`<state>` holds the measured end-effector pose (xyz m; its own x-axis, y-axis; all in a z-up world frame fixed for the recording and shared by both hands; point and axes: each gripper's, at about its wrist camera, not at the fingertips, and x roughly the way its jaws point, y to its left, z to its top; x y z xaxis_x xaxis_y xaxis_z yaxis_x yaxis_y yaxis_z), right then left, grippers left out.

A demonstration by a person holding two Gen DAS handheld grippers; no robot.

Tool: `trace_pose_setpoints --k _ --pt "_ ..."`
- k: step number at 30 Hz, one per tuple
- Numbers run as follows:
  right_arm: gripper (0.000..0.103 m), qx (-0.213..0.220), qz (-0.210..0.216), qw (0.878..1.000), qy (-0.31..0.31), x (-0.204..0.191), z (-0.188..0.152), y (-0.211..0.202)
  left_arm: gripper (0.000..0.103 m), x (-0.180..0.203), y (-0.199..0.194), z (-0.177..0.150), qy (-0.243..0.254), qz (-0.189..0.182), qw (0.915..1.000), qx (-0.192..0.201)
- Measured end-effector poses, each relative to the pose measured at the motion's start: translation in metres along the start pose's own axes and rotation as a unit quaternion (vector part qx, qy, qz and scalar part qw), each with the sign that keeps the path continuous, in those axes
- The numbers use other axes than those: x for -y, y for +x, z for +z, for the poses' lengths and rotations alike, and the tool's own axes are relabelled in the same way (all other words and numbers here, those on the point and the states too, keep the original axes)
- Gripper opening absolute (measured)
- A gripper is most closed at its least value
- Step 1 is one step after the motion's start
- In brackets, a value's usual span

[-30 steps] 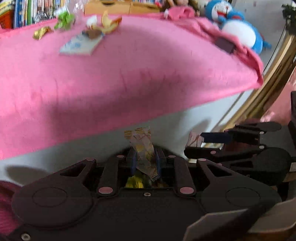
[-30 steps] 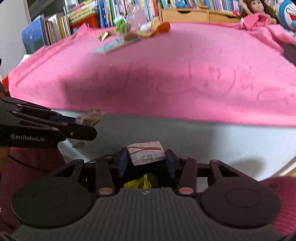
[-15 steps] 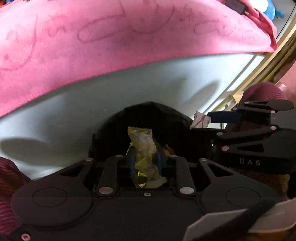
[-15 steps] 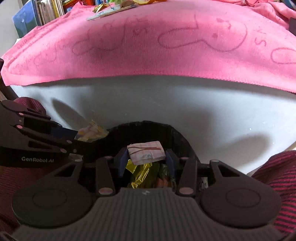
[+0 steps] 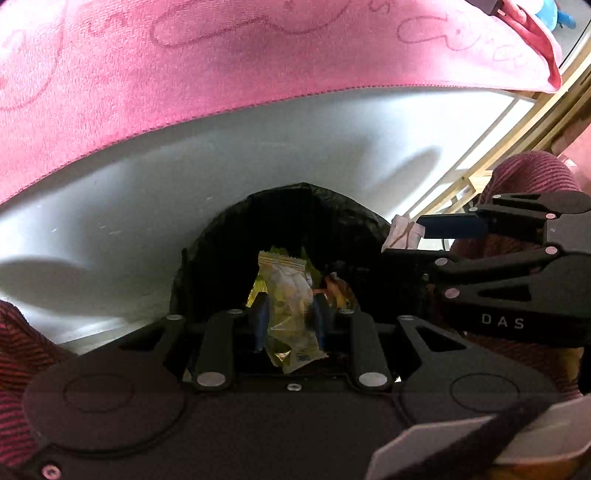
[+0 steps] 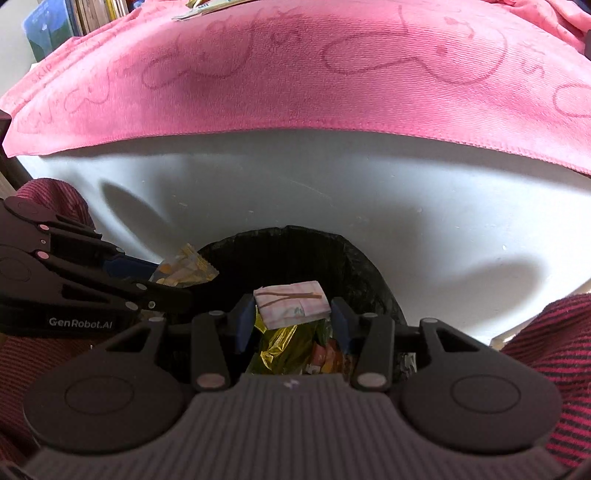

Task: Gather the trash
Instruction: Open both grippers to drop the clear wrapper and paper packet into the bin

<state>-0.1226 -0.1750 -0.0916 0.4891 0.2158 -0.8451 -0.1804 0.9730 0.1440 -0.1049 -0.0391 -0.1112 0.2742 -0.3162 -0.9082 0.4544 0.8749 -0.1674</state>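
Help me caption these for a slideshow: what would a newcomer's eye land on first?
First, the black-lined trash bin low in the middle, colourful wrappers already inside. Above it, the left tongs pinch a yellow snack wrapper, while the right tongs are opening around a pink folded packet. Behind, a pink towel drapes the white table.

The black-lined round trash bin (image 6: 373, 273) shows only its far rim; its near half sits hidden behind the right gripper's body. Crumpled gold foil and orange wrappers (image 6: 280, 347) inside are partly covered. At twelve o'clock, flat paper litter (image 6: 199, 7) is cut off by the edge.
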Motion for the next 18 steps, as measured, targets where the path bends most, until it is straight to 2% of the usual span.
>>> trace_pose_setpoints --k 10,14,18 --pt "0.056 -0.002 0.001 1.0 -0.002 -0.0012 0.0009 0.002 0.025 0.0013 -0.0007 -0.001 0.003 0.001 1.0 0.002" --pt "0.062 -0.002 0.002 1.0 -0.001 -0.0013 0.0008 0.0022 0.03 0.001 -0.0011 -0.0011 0.003 0.002 1.0 0.001" --pt "0.063 -0.002 0.003 1.0 0.0 -0.0006 0.001 0.0015 0.037 -0.0004 -0.0013 -0.0003 -0.003 0.006 1.0 0.001"
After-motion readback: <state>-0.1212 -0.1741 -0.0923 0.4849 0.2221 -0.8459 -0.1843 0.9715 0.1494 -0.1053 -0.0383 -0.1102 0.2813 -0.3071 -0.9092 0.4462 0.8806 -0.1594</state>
